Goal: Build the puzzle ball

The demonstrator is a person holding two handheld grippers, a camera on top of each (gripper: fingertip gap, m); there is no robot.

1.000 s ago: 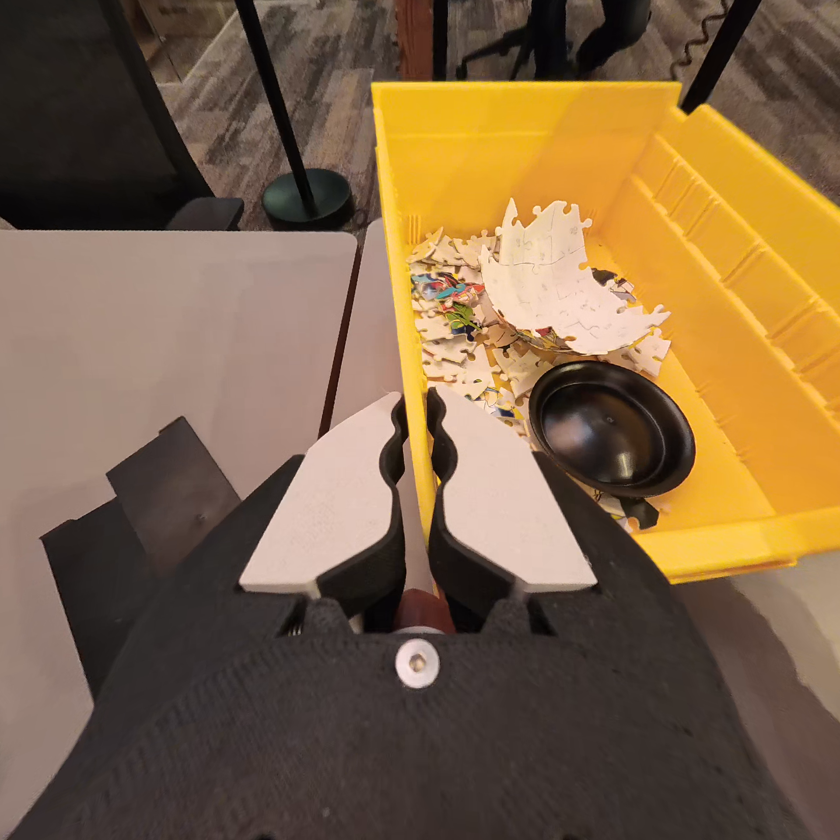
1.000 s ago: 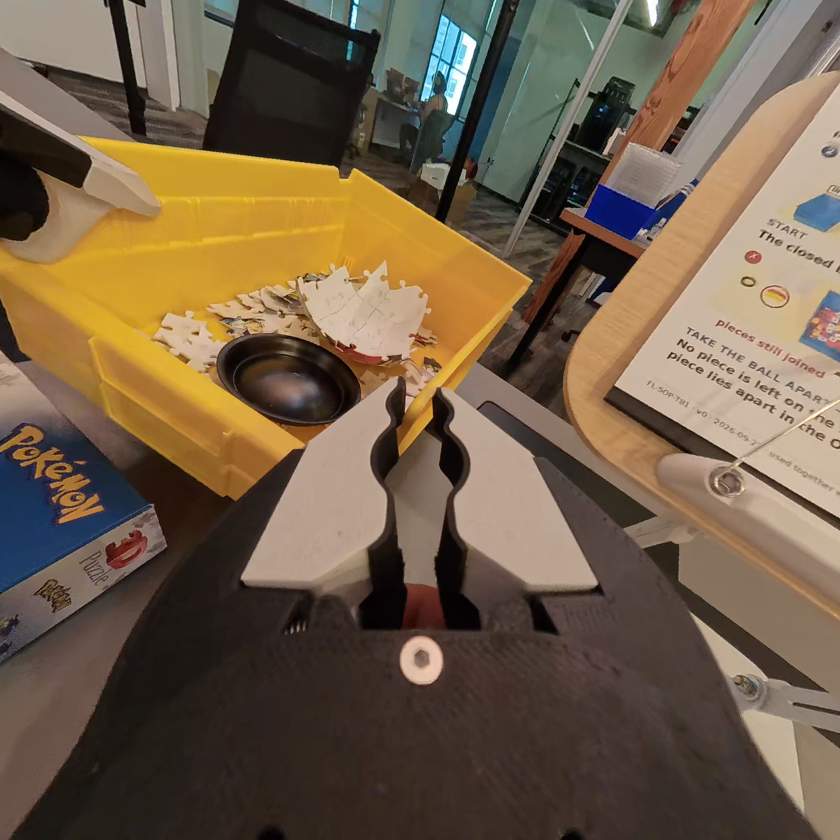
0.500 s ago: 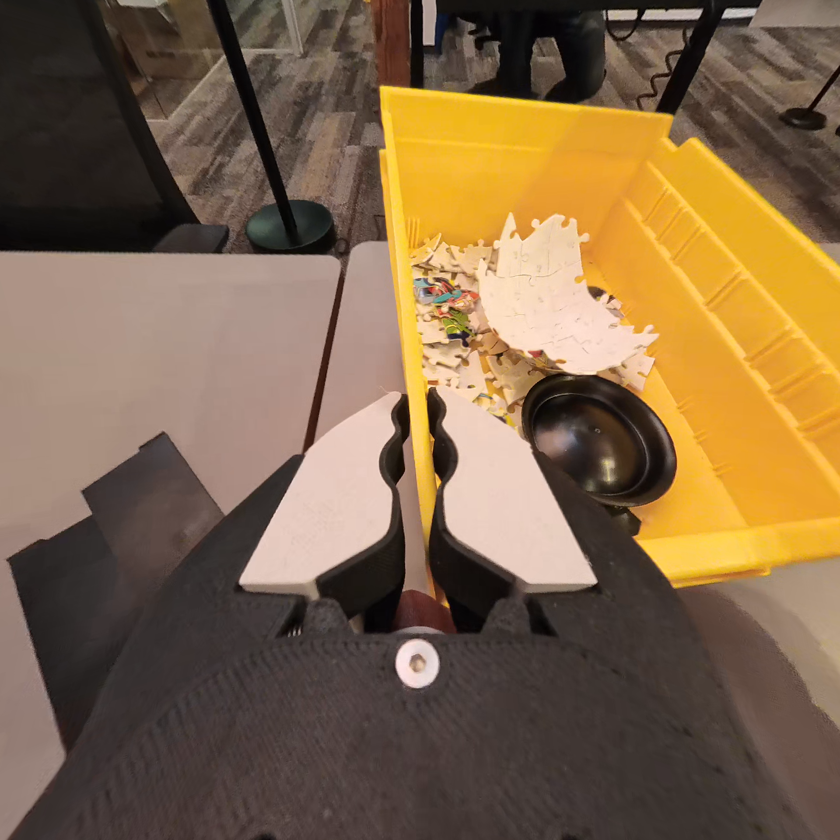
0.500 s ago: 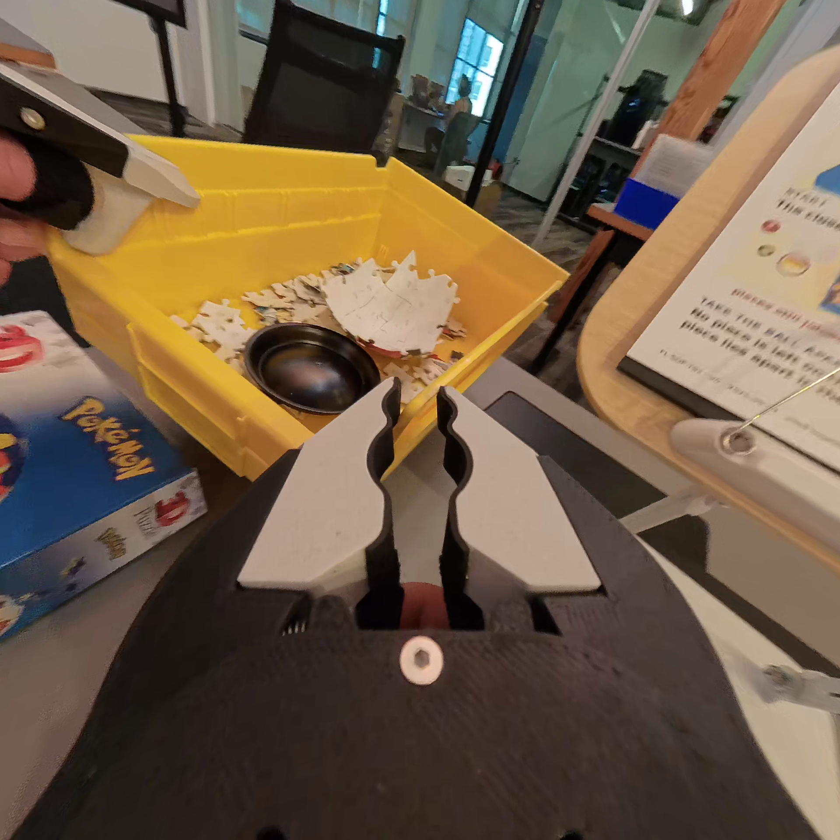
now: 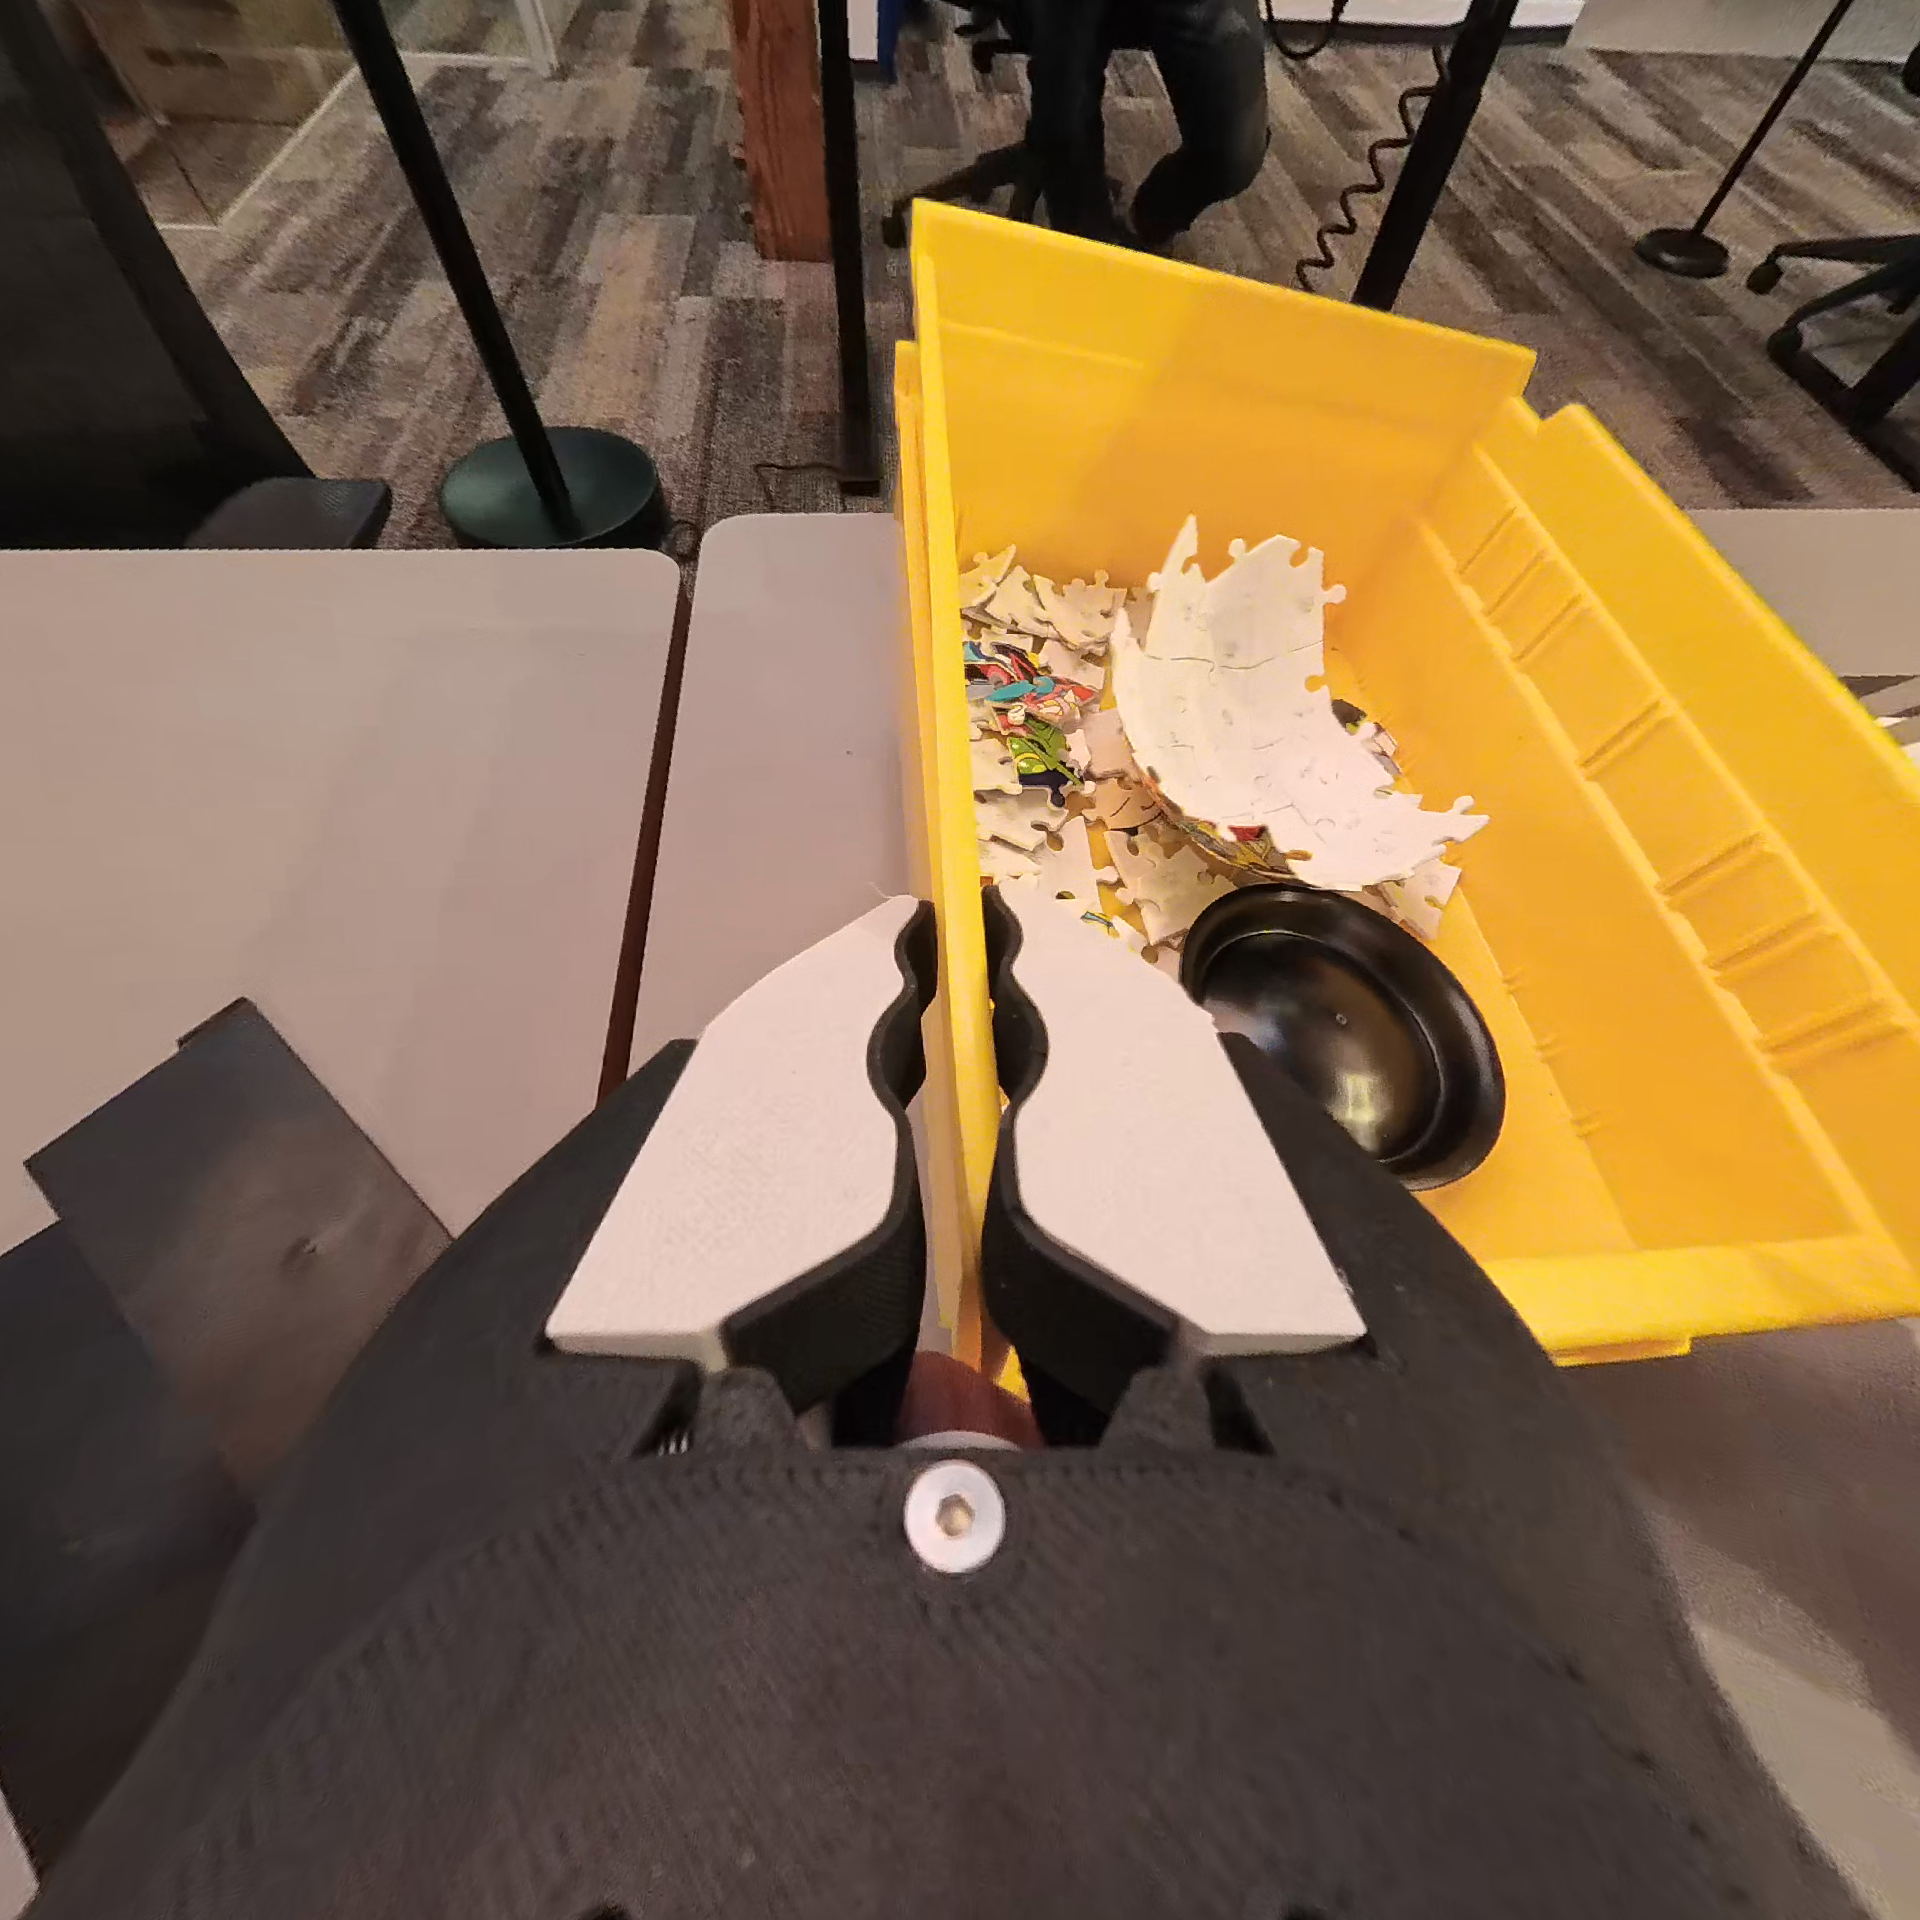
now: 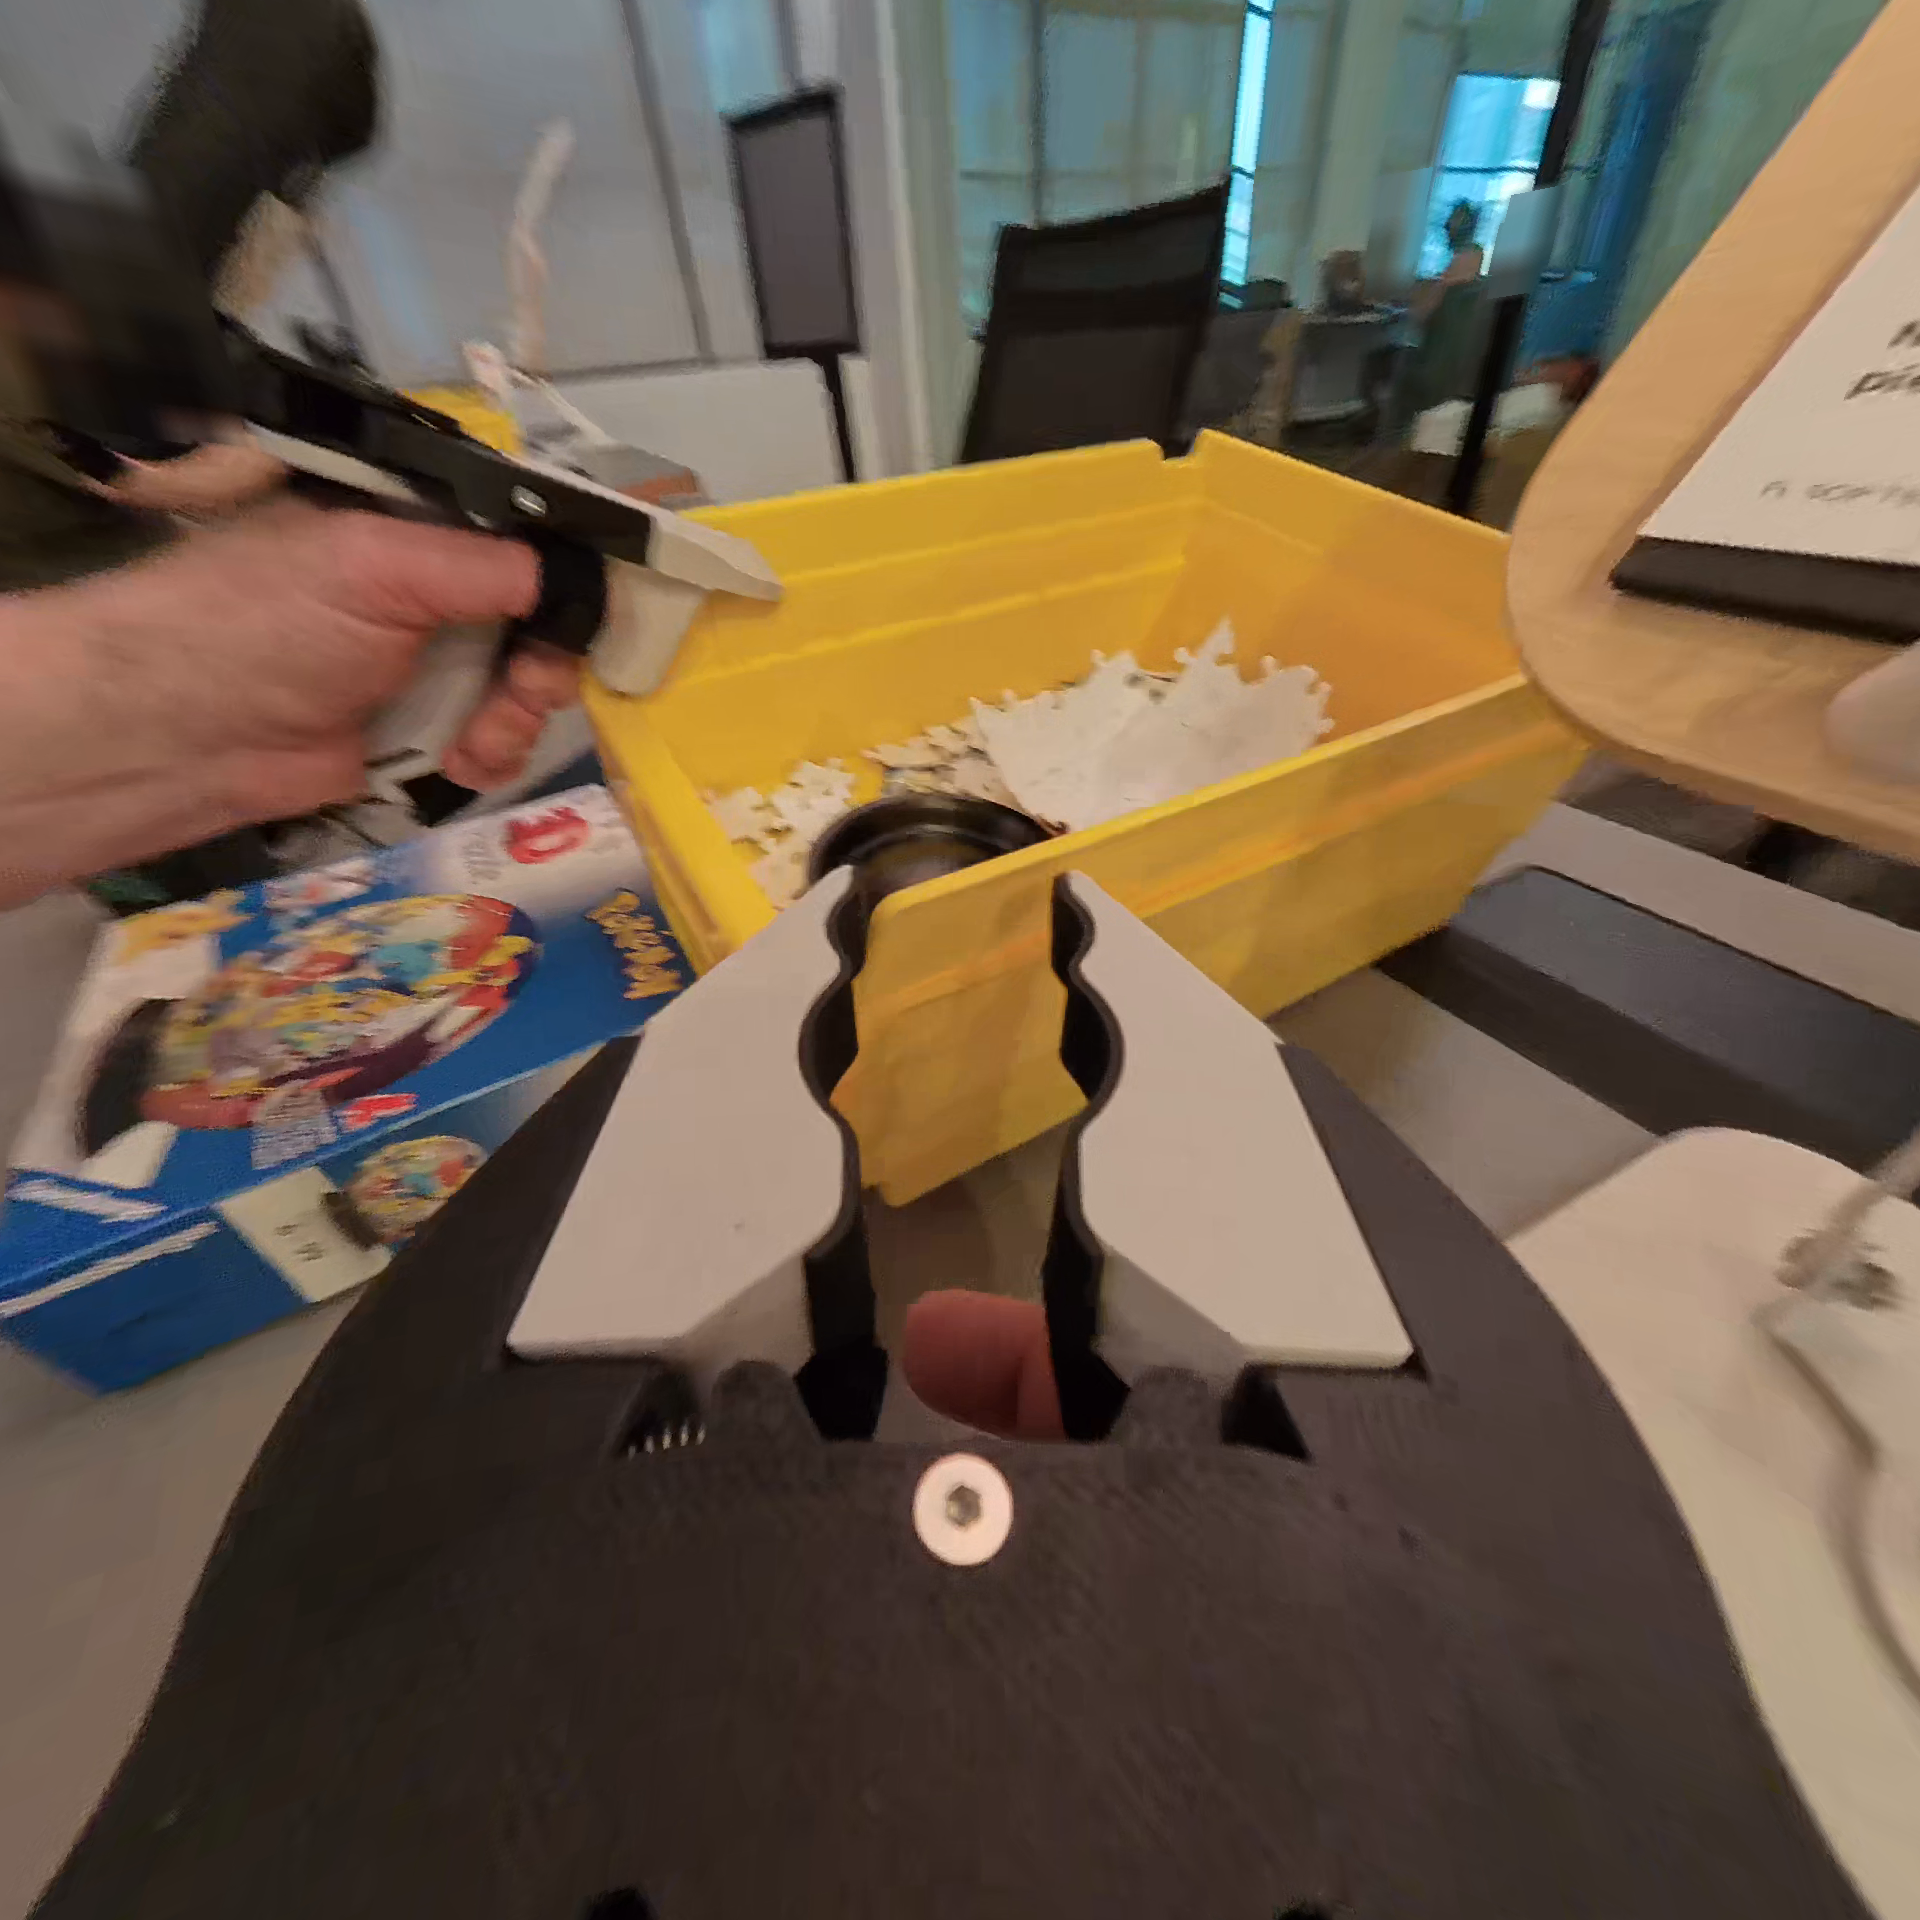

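A yellow bin (image 5: 1662,727) holds a curved white shell of joined puzzle pieces (image 5: 1236,727), several loose pieces (image 5: 1039,821) and a black bowl-shaped stand (image 5: 1351,1049). My left gripper (image 5: 956,904) is shut on the bin's left wall, one finger inside and one outside. My right gripper (image 6: 956,883) is open, with the near corner of the bin (image 6: 1299,831) between its fingers. The right wrist view also shows the shell (image 6: 1143,727), the stand (image 6: 914,831) and the left gripper (image 6: 727,592) in a hand at the bin's far-left rim.
A blue puzzle box (image 6: 312,1018) lies left of the bin. A wooden board with a printed sheet (image 6: 1662,520) leans in at the right above a white base (image 6: 1714,1351). Grey tables (image 5: 312,779) and a dark plate (image 5: 208,1195) lie to the left. The grippers' ends are close to 20 cm from one another.
My right gripper has opened wider and moved up to the bin's near corner. The bin has shifted and turned on the table while staying fixed in my left gripper.
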